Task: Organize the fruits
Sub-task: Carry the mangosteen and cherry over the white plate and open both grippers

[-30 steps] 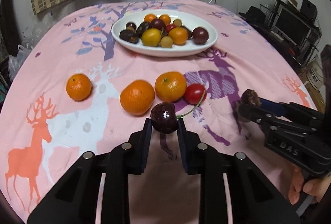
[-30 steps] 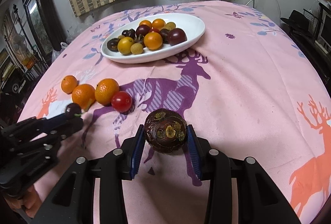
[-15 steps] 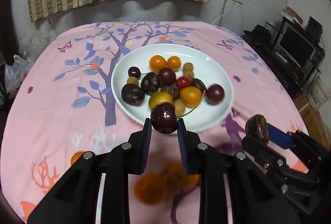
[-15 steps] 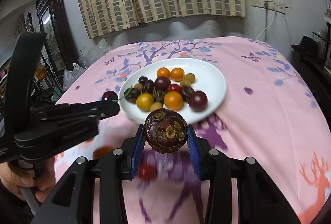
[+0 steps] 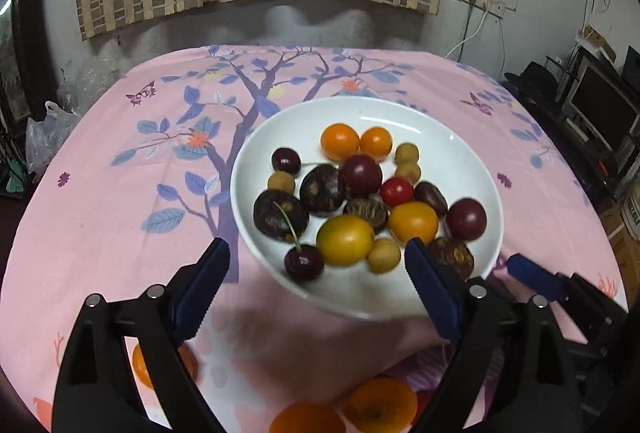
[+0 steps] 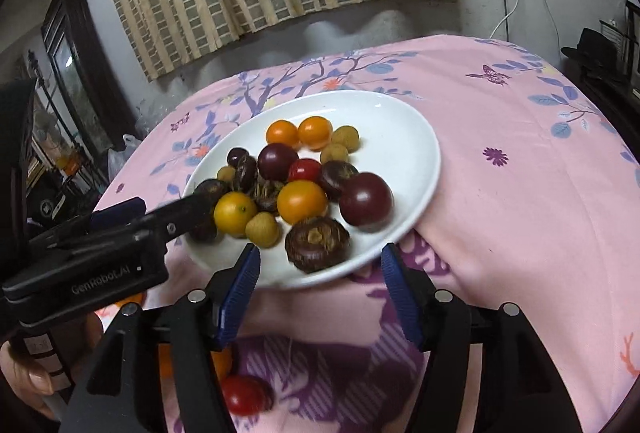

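A: Left gripper [image 5: 316, 265]?
B: Jaws spread wide, nothing between them. It sits over the near rim of the white plate [image 5: 472, 157].
A: The cherry [image 5: 303, 261]?
B: On the plate, near-left part, stem pointing up toward the far side. Just beside the yellow-orange fruit [image 5: 345, 239] and in front of a dark brown round fruit [image 5: 281, 215].
A: Right gripper [image 6: 320, 265]?
B: Also wide open, empty. Blue pads either side of the plate's [image 6: 400, 129] near edge.
A: The brown mottled fruit [image 6: 317, 243]?
B: Lying on the plate at the near edge, between the two open fingers in the right wrist view but clear of both pads. A dark purple round fruit [image 6: 366, 198] is just behind it to the right, a small tan fruit [image 6: 262, 229] to its left.
A: Rest of the plate?
B: Two small orange fruits [image 6: 299, 131] at the far side of the pile, a red tomato [image 6: 305, 169] mid-pile, more dark and tan ones around it.
A: Off the plate?
B: On the pink tablecloth [image 5: 100, 201], nearer the camera than the plate: oranges [image 5: 380, 407], partly hidden by the left gripper's fingers, and one red tomato [image 6: 244, 395] below the plate in the right wrist view.
A: Do the two grippers overlap?
B: Left gripper's tip reaches the plate's left edge in the right wrist view; cannot tell if it touches fruit.
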A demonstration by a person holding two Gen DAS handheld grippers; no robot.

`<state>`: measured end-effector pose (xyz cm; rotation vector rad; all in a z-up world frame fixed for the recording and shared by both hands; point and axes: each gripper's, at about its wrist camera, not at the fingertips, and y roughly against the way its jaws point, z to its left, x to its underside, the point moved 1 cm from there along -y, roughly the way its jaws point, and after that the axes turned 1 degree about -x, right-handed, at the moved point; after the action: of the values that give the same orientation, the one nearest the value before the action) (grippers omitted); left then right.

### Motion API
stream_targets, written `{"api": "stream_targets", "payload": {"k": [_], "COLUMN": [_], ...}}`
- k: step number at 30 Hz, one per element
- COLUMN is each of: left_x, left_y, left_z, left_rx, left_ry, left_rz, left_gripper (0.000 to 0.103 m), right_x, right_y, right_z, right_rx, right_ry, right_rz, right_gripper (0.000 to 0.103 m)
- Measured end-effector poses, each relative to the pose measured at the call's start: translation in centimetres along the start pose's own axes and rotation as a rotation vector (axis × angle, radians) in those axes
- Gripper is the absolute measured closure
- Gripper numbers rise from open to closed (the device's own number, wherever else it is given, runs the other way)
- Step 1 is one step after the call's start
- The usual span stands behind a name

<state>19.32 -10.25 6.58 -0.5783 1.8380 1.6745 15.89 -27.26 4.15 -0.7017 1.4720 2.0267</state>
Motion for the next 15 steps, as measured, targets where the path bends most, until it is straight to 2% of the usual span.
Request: {"api": "stream_targets", "payload": {"k": [9, 15], "left_x": [4.6, 7.8], "left_y": [3.5, 4.9], "left_z": [2.4, 4.0], "left_rx": [0.014, -0.01], "left_ry": [0.049, 0.076], "left_rz": [0.016, 0.054], "left_gripper": [0.016, 0.016], "right_x": [3.1, 5.9], "right_y": [3.1, 3.7], "right_z": [0.7, 2.3], "right_rx": [-0.015, -0.013], "right_ry": [0.021, 0.079], "right_rz": [0.029, 0.082], "right_gripper": [0.039, 0.039]}}
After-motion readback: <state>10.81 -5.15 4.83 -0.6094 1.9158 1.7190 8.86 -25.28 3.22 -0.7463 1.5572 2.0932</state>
